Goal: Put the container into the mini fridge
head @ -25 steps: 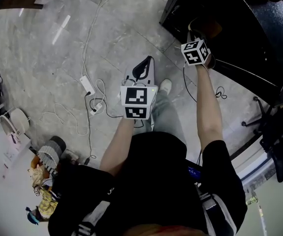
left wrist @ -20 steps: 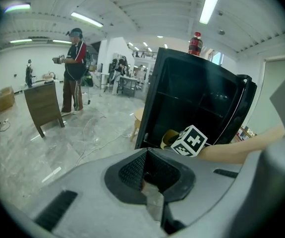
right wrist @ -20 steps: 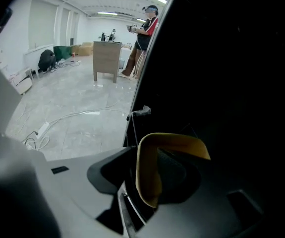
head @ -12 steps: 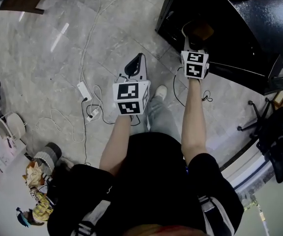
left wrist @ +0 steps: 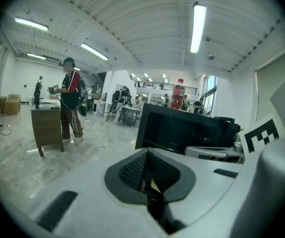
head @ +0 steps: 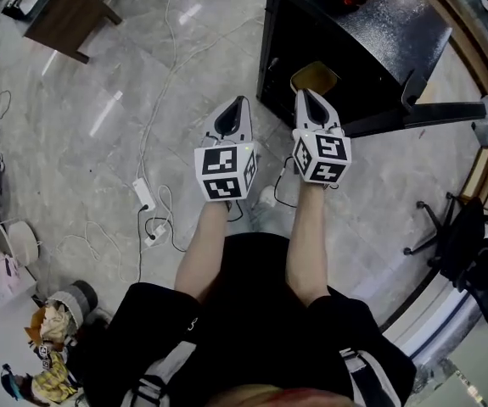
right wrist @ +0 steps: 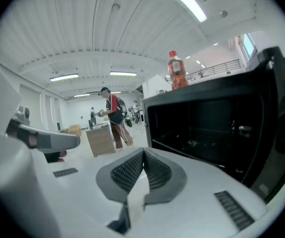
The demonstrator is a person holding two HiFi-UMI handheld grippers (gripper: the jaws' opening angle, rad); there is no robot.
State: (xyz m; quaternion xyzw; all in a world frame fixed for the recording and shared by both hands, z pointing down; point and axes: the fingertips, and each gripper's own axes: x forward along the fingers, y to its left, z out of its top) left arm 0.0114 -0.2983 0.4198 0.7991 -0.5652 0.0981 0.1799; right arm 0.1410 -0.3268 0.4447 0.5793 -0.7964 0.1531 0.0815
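While the left gripper (head: pixel 238 104) and right gripper (head: pixel 304 97) are hovering side by side before the open mini fridge (head: pixel 388 36), both jaw pairs are pressing together, empty. The container (head: pixel 314 76) is sitting inside the fridge at its front edge, just past the right gripper's tips.

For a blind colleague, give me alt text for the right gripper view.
The right gripper, jaws shut and empty, points at an open black mini fridge with a red bottle on top. A person stands far behind.
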